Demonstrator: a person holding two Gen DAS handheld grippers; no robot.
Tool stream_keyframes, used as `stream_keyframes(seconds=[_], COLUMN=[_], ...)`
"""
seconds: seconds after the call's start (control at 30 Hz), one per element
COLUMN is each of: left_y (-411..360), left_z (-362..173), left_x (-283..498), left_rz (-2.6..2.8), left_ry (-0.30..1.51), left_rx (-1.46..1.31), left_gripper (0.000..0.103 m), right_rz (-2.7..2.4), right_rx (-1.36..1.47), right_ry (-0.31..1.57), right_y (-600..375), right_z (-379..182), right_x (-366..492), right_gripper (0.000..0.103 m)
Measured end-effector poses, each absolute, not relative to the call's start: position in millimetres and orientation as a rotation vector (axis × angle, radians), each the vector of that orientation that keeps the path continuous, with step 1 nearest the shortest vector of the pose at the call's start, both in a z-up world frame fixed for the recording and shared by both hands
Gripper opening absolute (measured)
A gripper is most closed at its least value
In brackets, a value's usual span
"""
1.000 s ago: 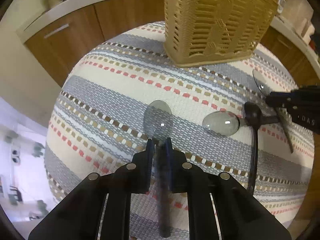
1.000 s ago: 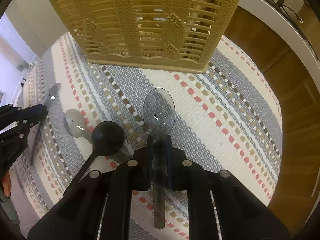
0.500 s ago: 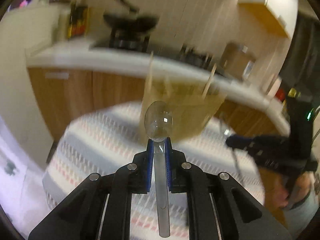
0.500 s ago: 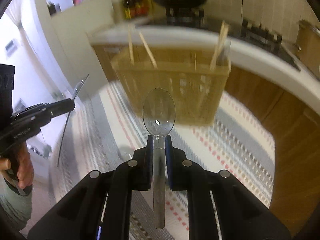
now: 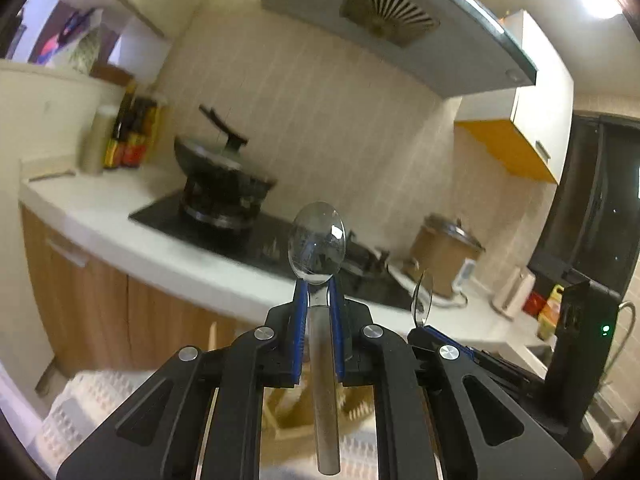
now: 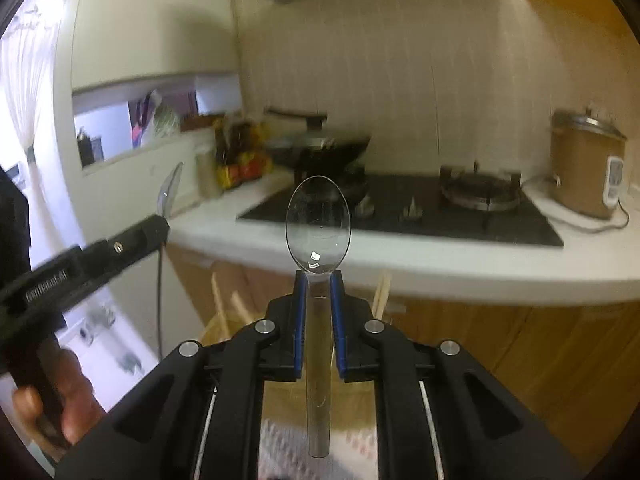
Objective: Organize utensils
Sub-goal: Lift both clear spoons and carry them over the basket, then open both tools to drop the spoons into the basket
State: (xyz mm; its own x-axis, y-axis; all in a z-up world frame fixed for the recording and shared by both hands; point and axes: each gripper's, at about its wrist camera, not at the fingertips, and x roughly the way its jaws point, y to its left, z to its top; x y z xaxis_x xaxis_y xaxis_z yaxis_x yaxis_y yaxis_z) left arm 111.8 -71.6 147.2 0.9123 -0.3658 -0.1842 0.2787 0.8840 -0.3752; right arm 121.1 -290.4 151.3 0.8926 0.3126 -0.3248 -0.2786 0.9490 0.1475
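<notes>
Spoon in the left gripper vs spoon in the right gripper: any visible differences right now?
1. Handle: the left gripper's spoon has a greyer, frosted-looking handle; the right gripper's spoon looks clear right through.
2. Bowl: the left one's bowl is mottled by the dark stove behind it; the right one's shows a bright glint near the neck.

Shared: both are clear plastic spoons, bowl forward, clamped at the neck by the left gripper and right gripper.

I am facing a beige-tiled kitchen wall [image 6: 400,80] where a wok [image 5: 224,172] is sitting on a black hob [image 6: 400,212]; a white countertop [image 6: 440,268] is running above wooden cabinets [image 5: 72,292], under a range hood [image 5: 384,12].
</notes>
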Motion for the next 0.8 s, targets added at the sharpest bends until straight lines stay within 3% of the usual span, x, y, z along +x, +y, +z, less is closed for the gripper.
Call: stream_keyframes(seconds=[0.2, 0.8], left_y=[-91.8, -105.1], left_z=[141.9, 86.8], left_x=[130.2, 157.1], left_rz=[-0.267, -0.197], left_ry=[0.157, 0.176], left_rx=[-0.292, -0.243], left_gripper=[0.009, 0.01], right_rz=[0.265, 0.241], right_rx=[0.091, 0.088], right_ry=[0.258, 0.265], right_y=[-289.2, -292.8], right_z=[145.8, 97.0], right_x=[150.1, 175.7], right_gripper=[0.01, 0.01])
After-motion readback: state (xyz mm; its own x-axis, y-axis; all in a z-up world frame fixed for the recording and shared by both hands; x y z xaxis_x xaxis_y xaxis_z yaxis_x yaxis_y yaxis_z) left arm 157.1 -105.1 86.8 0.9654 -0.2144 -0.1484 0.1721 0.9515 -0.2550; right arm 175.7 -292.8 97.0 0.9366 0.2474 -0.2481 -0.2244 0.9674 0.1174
